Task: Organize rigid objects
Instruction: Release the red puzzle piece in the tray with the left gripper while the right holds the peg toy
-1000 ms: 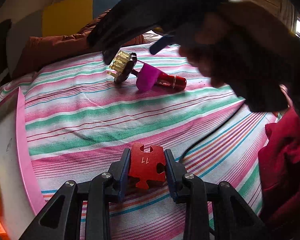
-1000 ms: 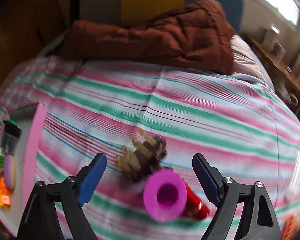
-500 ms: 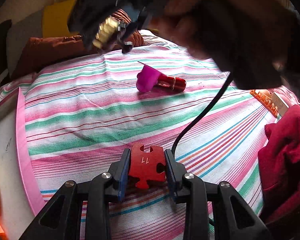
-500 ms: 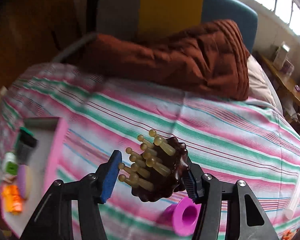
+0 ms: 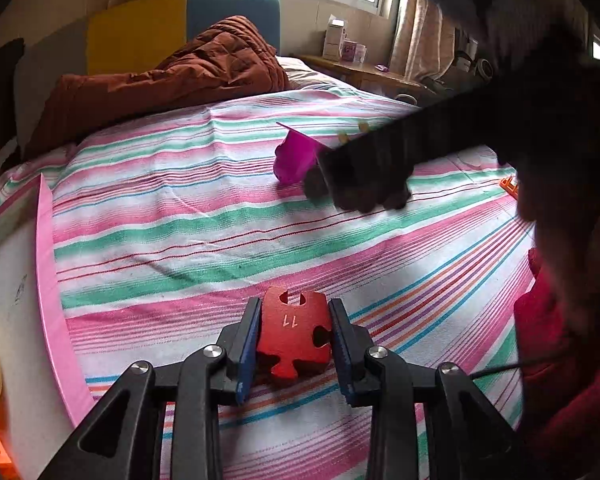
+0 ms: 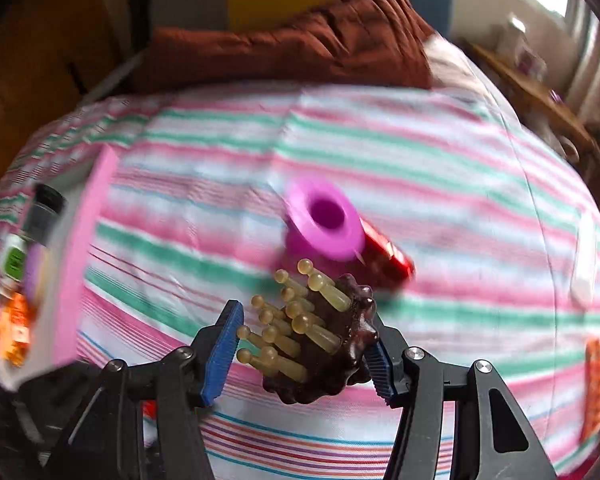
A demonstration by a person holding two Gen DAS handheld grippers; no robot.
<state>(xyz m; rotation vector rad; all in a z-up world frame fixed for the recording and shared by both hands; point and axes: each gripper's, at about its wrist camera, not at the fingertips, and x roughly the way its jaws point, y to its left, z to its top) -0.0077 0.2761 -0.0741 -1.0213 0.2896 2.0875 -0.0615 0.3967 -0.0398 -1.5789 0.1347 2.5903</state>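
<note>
L claw (image 5: 294, 340) grips red puzzle piece (image 5: 294, 338) (marked 11); R claw (image 6: 300, 354) clamps brown massage brush (image 6: 320, 344).

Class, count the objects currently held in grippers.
2: a red puzzle piece in the left gripper, and a brown massage brush in the right gripper.

In the left wrist view, a puzzle piece (image 5: 294, 336) sits low in the middle of the frame between the pads of the left claw (image 5: 294, 344), over the bed (image 5: 180, 232). A tray (image 5: 48, 280) runs along the left edge. A funnel (image 5: 294, 158) lies on the bed above centre, with the right claw (image 5: 360, 176) just to its right. A quilt (image 5: 172, 76) is bunched at the upper left, behind.

In the right wrist view, a massage brush (image 6: 316, 340) sits between the claw's pads at lower centre. The funnel lies just above it, and a tube (image 6: 388, 260) touches the funnel's right side.
</note>
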